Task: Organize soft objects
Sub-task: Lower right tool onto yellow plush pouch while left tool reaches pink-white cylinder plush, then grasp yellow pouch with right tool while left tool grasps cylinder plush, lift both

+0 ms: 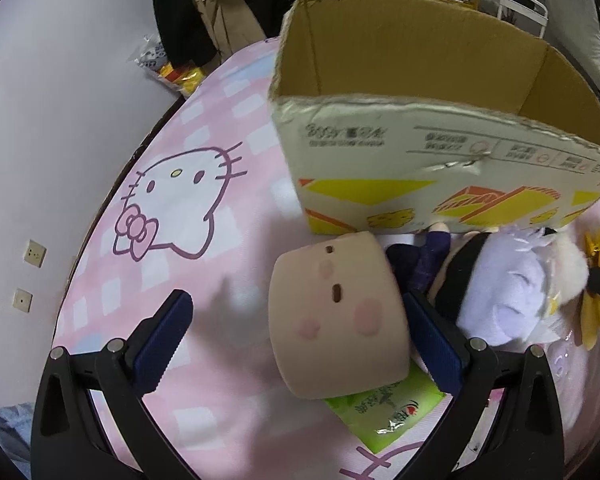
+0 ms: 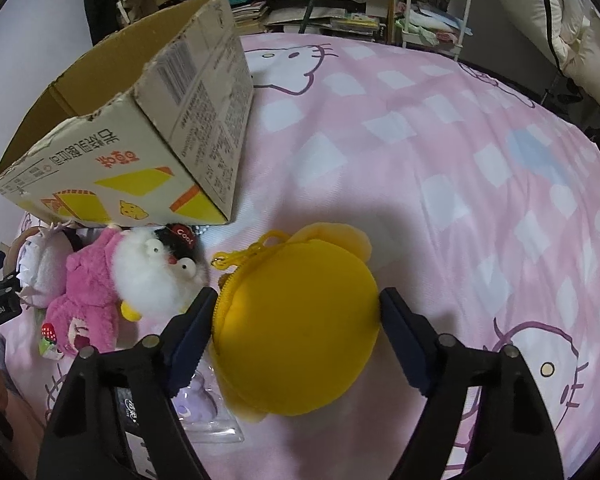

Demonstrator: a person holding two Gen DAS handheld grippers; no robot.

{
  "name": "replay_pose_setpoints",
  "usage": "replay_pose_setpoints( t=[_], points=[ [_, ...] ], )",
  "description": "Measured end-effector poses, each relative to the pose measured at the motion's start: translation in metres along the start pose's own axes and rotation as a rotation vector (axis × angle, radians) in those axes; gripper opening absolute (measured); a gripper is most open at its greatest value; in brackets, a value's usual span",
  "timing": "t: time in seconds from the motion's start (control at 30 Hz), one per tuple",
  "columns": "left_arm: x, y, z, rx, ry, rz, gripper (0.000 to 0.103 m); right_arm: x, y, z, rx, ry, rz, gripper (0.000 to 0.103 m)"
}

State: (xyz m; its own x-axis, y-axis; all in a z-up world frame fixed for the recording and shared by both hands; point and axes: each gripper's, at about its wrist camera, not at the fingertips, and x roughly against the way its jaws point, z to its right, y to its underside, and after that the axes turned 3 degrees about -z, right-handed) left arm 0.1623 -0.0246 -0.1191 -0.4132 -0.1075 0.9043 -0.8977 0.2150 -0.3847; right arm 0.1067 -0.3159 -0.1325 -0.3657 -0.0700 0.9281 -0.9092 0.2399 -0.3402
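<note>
My left gripper (image 1: 296, 298) is open over a beige cushion with a simple face (image 1: 336, 320). The cushion lies against the right pad, and the left pad stands well clear of it. Beside it lies a purple and white plush doll (image 1: 512, 292). My right gripper (image 2: 296, 300) has both pads against the sides of a round yellow plush pouch (image 2: 296, 332) that rests on the bed. A pink plush (image 2: 88, 292) and a white fluffy toy with a black cap (image 2: 152, 276) lie to its left. An open cardboard box (image 1: 380, 168) (image 2: 140, 152) stands just behind the toys.
Everything sits on a bed with a pink cat-print sheet (image 2: 440, 160). A green packet (image 1: 380, 412) lies under the cushion, and a clear plastic packet (image 2: 208, 412) under the pouch. A wall with sockets (image 1: 34, 254) runs along the left; cluttered shelves (image 2: 340, 0) stand beyond the bed.
</note>
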Motion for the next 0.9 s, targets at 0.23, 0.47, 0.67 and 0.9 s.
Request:
replay_pose_setpoints(
  t=[0.23, 0.47, 0.67, 0.9],
  points=[
    [-0.007, -0.003, -0.005, 0.011, 0.076, -0.03, 0.084, -0.003, 0.003, -0.005, 0.036, 0.022, 0.009, 0.081],
    [-0.007, -0.001, -0.007, 0.04, 0.175, -0.048, 0.059, -0.007, 0.004, -0.006, 0.038, 0.035, 0.03, 0.08],
    [-0.002, 0.006, 0.002, 0.02, 0.181, -0.019, 0.047, -0.007, 0.002, -0.005, 0.047, 0.023, 0.05, 0.076],
    [0.004, 0.014, -0.002, 0.038, 0.176, 0.002, 0.045, -0.003, 0.003, -0.005, 0.052, 0.019, 0.074, 0.074]
  ],
)
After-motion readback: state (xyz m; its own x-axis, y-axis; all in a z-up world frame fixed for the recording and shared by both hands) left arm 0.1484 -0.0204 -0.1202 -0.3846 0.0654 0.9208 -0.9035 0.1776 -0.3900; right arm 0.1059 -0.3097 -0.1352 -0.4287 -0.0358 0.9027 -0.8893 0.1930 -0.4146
